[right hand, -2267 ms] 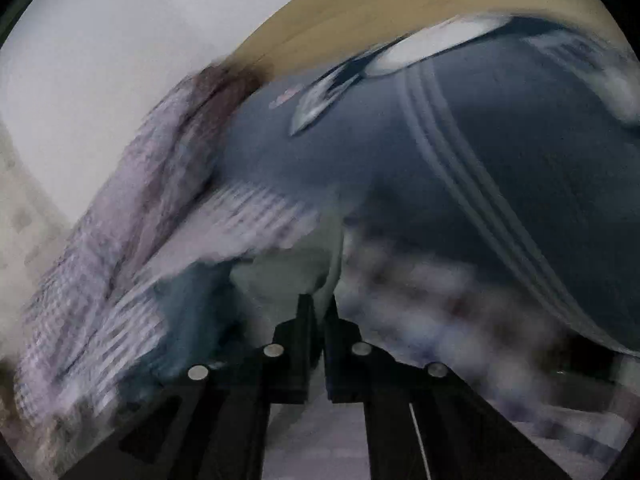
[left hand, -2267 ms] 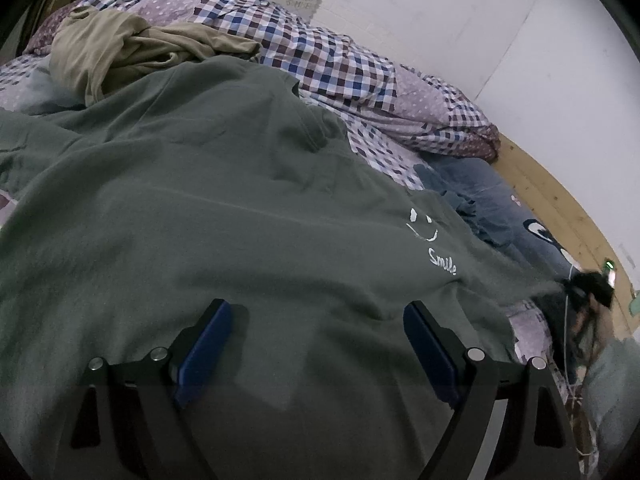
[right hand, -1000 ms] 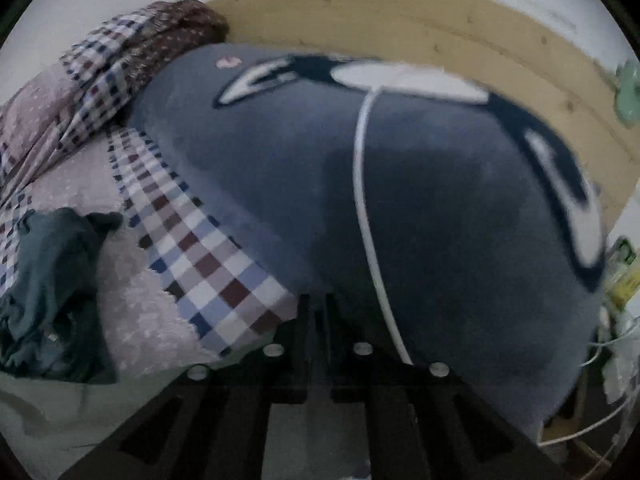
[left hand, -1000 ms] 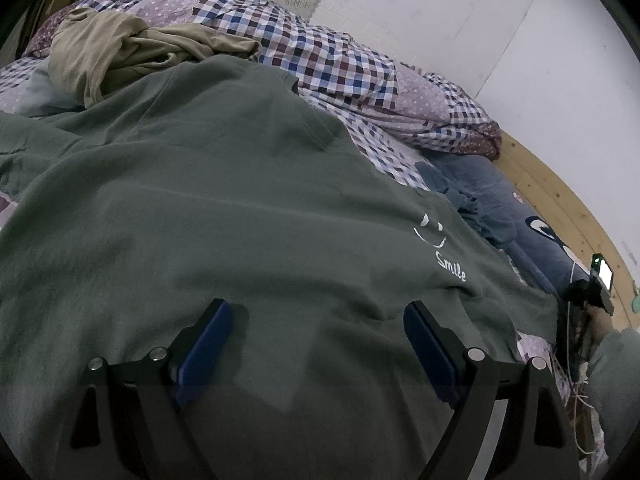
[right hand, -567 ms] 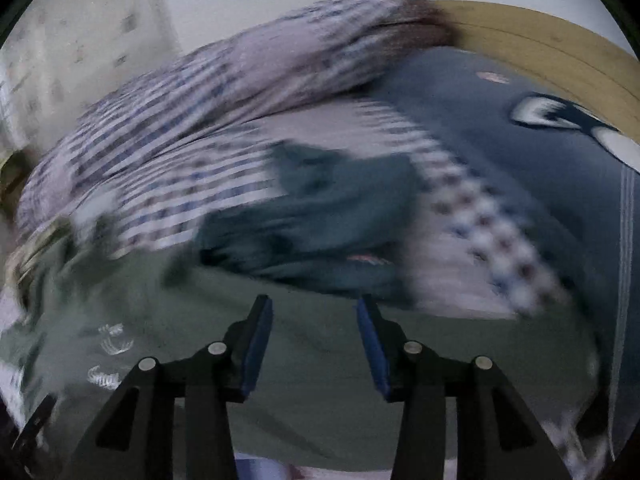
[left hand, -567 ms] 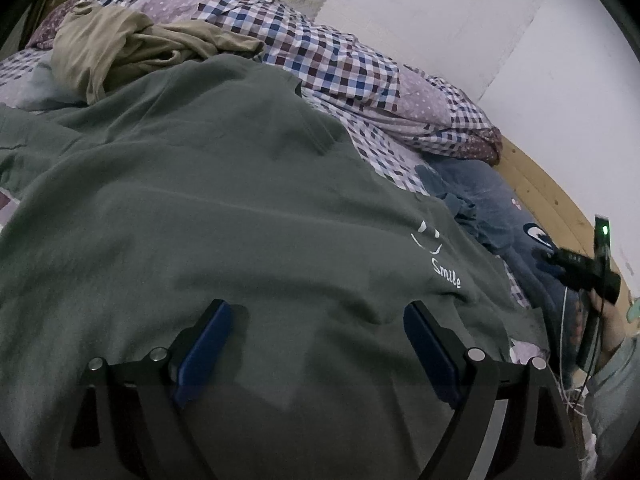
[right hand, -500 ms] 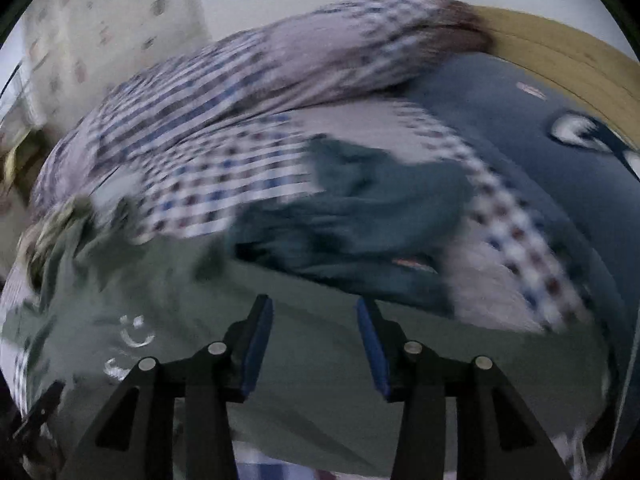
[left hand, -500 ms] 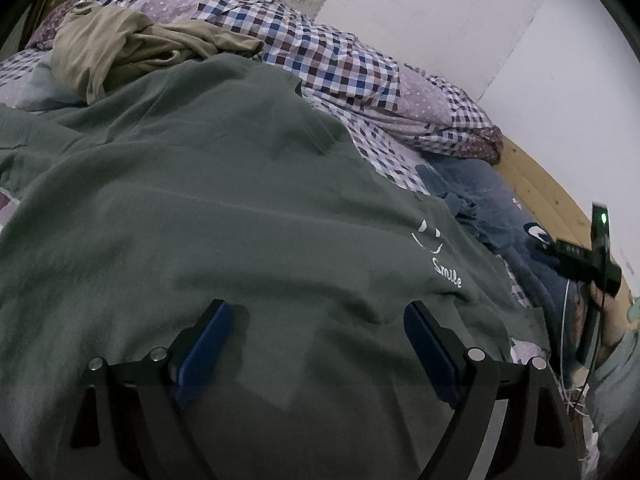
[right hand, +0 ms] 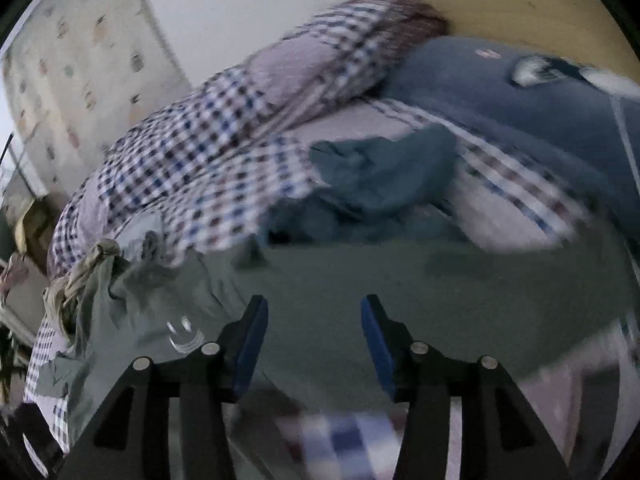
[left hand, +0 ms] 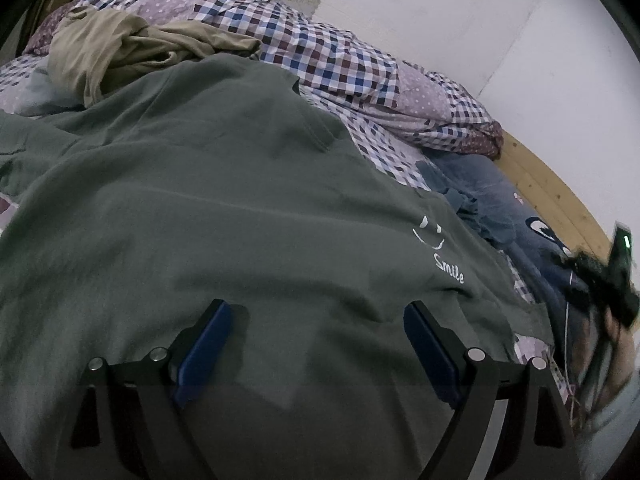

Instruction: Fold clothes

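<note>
A: Two views, one green T-shirt [left hand: 248, 216]. Left wrist view: it's spread flat over the checked bedsheet [left hand: 384, 152], filling the frame from 9 to 3 o'clock, "Smile" print [left hand: 440, 252] at 3 o'clock. Left gripper [left hand: 316, 340] hovers over the shirt, blue pads spread wide, nothing between them.

B: Right wrist view is motion-blurred. Right gripper [right hand: 314, 336] also parted, empty, over the same green T-shirt [right hand: 400, 296]; smile print [right hand: 182, 334] at 8 o'clock.

A: Only the left view shows the khaki garment [left hand: 120, 48] bunched at 11 o'clock in sharp detail, and the right gripper itself [left hand: 608, 280], a dark blur with a green light at 3 o'clock.

B: Only mine shows the teal garment [right hand: 384, 176] clearly, crumpled at 12 o'clock past the shirt's edge. Navy pillow [right hand: 520, 112] at 2 o'clock, checked duvet [right hand: 240, 120] rolled at 11. Wooden headboard [right hand: 540, 12] at 1.

A: Left view has that pillow [left hand: 532, 240] at 3, partly hidden.
</note>
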A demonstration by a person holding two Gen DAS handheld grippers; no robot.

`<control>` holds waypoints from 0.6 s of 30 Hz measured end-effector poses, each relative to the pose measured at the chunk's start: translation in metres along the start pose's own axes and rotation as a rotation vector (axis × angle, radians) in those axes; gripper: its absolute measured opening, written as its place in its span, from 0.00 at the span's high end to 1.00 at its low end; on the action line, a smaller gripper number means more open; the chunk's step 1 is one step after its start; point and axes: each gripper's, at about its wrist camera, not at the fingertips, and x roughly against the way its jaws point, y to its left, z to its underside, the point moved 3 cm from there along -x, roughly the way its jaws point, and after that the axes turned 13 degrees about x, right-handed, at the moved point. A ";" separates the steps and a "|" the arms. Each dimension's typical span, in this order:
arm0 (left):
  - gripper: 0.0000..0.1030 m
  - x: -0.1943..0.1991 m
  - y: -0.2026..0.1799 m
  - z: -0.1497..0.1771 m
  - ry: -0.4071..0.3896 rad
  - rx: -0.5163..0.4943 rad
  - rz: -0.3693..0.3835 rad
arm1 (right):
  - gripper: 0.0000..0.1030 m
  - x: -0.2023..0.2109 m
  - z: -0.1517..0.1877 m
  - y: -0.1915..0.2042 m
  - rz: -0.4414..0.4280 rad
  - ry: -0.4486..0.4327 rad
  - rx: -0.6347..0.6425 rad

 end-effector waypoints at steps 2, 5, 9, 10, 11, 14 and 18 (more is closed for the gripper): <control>0.12 0.000 -0.002 0.001 -0.001 -0.011 -0.010 | 0.47 0.009 0.024 -0.013 -0.027 0.046 -0.043; 0.12 0.000 -0.004 0.002 -0.002 -0.023 -0.019 | 0.47 0.021 0.055 -0.022 -0.096 0.123 -0.049; 0.12 0.002 -0.004 0.003 -0.006 -0.030 -0.016 | 0.48 0.049 0.102 -0.016 -0.155 0.220 0.034; 0.12 0.003 -0.004 0.003 -0.008 -0.031 -0.016 | 0.47 0.057 0.115 -0.014 -0.169 0.246 0.057; 0.12 0.004 -0.004 0.004 -0.010 -0.033 -0.016 | 0.47 0.066 0.128 -0.012 -0.175 0.270 0.078; 0.12 0.008 -0.006 0.005 -0.018 -0.043 -0.018 | 0.48 0.085 0.163 -0.005 -0.187 0.331 0.142; 0.12 0.013 -0.010 0.009 -0.023 -0.061 -0.017 | 0.56 0.094 0.193 0.002 -0.157 0.364 0.220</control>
